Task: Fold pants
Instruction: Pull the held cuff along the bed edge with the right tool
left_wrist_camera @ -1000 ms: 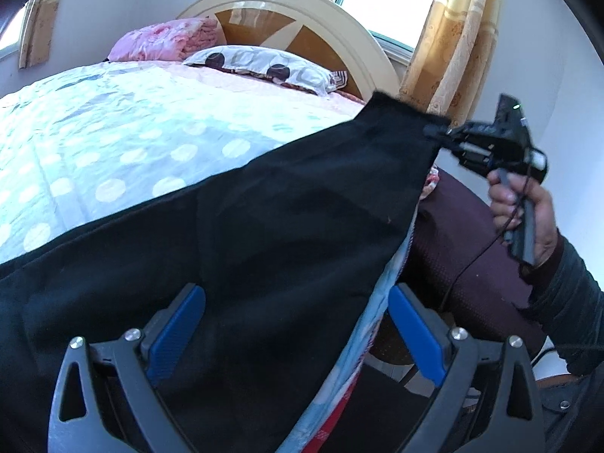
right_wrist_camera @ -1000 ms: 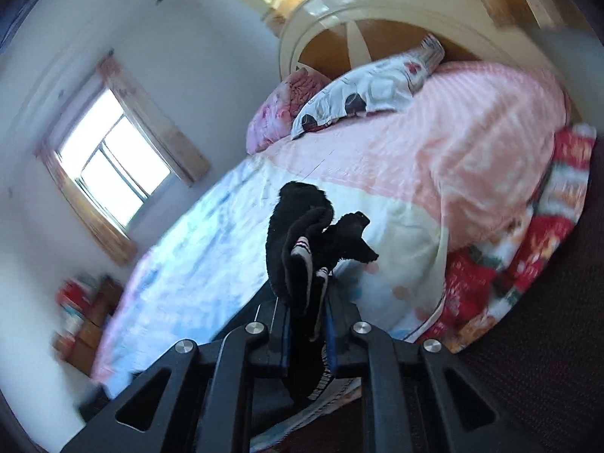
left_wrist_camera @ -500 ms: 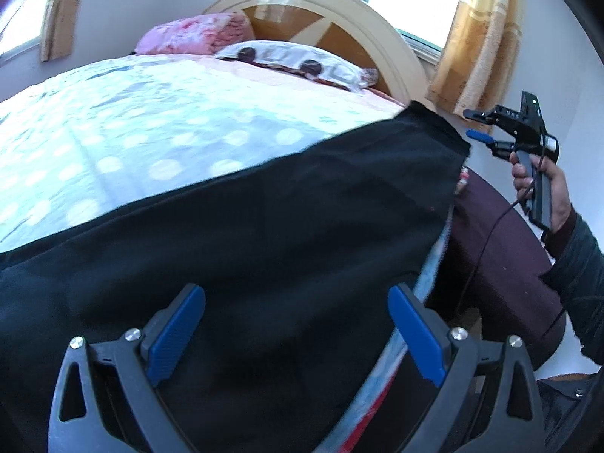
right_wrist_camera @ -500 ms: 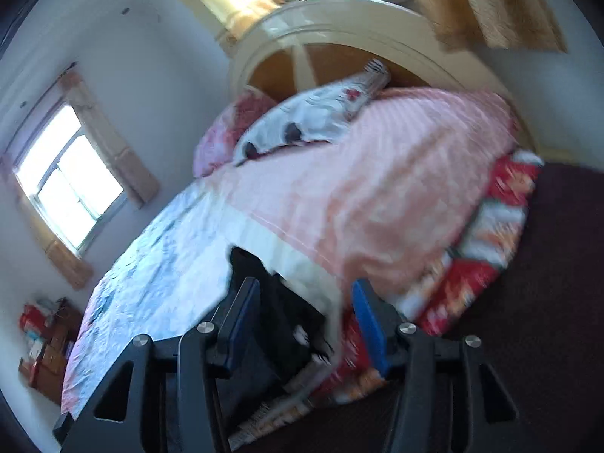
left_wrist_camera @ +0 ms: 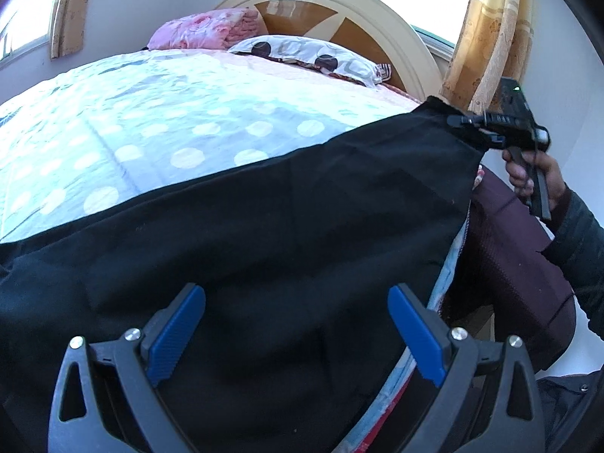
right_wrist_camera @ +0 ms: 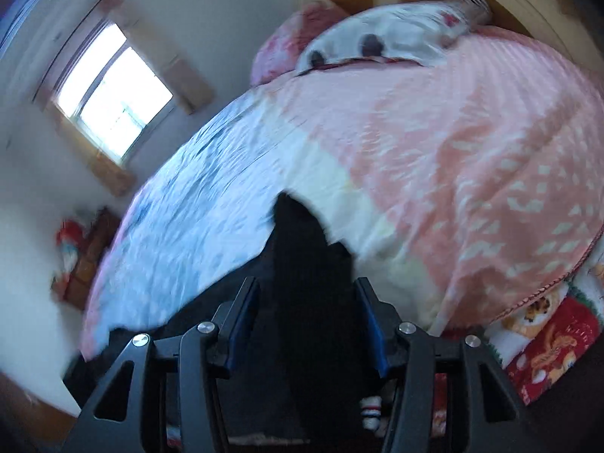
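Black pants [left_wrist_camera: 283,234] lie spread along the near edge of the bed. My left gripper [left_wrist_camera: 296,334] is open and hovers above the cloth, its blue pads wide apart. My right gripper [right_wrist_camera: 307,321] is open, with the pants' far end [right_wrist_camera: 302,260] lying between its blue pads. In the left wrist view the right gripper [left_wrist_camera: 472,130] sits at the pants' far right corner, held by a hand. The right wrist view is blurred.
The bed [left_wrist_camera: 151,113] has a light blue dotted cover and a pink cover [right_wrist_camera: 472,132] near the headboard [left_wrist_camera: 339,11]. A spotted pillow [left_wrist_camera: 309,54] and a pink quilt [left_wrist_camera: 204,32] lie at the head. A dark maroon surface [left_wrist_camera: 509,264] is beside the bed.
My right gripper opened and let go of the pants' end a half second ago, then moved back over that end. The pants settled flatter on the bed. My left gripper stayed open.
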Motion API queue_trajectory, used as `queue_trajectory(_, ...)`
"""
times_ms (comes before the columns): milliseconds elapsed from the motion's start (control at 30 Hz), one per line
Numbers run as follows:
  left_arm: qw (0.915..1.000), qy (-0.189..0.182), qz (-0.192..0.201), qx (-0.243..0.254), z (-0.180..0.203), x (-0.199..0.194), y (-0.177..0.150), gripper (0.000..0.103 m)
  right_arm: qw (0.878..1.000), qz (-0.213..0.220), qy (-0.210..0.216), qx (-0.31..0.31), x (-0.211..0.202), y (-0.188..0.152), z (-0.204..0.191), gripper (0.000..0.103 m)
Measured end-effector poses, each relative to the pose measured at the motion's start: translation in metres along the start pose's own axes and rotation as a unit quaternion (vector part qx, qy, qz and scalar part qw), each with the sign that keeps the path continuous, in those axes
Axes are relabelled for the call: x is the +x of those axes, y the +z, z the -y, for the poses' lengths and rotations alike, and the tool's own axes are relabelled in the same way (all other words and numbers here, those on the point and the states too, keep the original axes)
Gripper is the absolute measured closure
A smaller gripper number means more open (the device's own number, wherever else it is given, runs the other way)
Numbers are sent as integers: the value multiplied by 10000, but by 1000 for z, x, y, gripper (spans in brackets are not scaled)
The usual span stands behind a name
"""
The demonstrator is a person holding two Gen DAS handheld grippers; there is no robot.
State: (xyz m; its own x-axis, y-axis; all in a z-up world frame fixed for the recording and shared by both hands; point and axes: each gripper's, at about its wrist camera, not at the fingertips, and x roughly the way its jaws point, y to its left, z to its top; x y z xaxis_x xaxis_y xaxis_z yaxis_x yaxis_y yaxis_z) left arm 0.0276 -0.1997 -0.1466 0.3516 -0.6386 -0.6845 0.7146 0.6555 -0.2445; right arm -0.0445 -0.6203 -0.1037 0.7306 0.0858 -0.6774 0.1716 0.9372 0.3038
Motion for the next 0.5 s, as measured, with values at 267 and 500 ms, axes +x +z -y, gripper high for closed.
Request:
queue_trajectory(267,9997,89,-120,197,4,4,2,0,9756,231,-997,-1944,0,-34,-62,49)
queue_trajectory(500,9997,117,-112,162,3,3,1,0,9998,48,-53,-205,5,3,23,49)
